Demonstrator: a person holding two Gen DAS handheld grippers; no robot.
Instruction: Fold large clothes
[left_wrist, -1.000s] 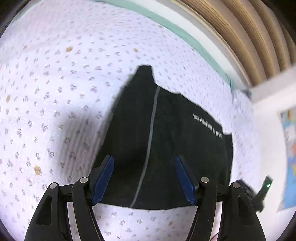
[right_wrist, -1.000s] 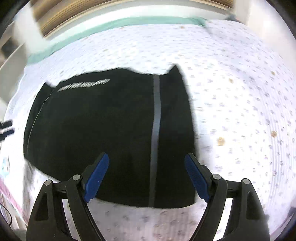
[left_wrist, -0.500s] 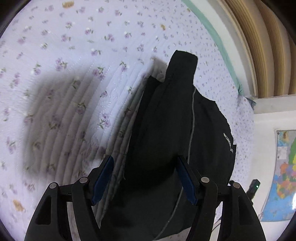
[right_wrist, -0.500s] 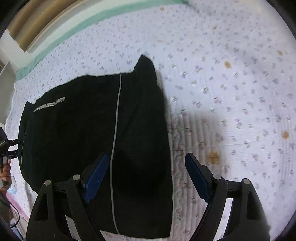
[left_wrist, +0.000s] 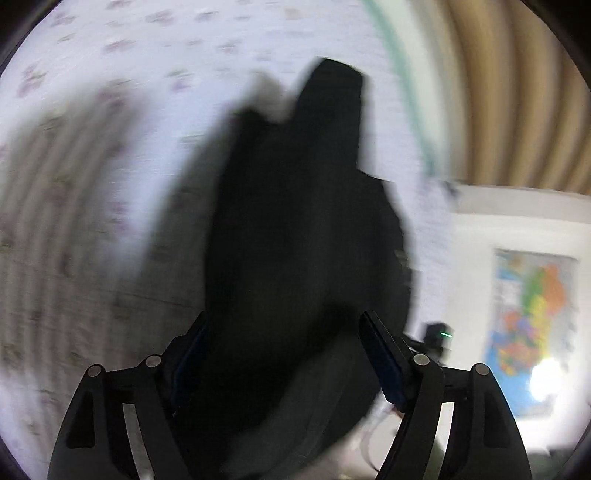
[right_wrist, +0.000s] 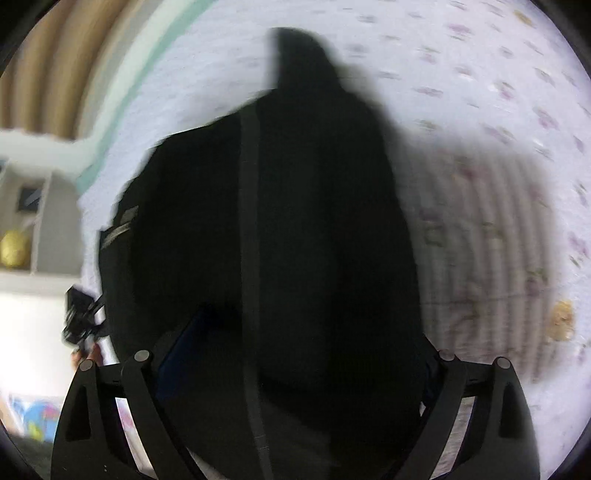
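Observation:
A black garment with a thin grey stripe lies folded on the flowered bedspread. Both views are blurred. My left gripper hangs low over the garment's near edge, its jaws opening, with dark cloth lying between the blue pads and not pinched. My right gripper is just as close over the garment, its jaws also opening wide. Its right fingertip is lost against the dark fabric. A narrow black end of the garment points away towards the far side of the bed.
Wooden slats and a green strip border the far side of the bed. A coloured map hangs on the white wall. A shelf with a yellow object shows at the left. A hand with a black device is beside the garment.
Both grippers have dropped close to the garment, which now fills the space between their fingers. Both pairs of jaws stand wider, and the views have tilted and blurred.

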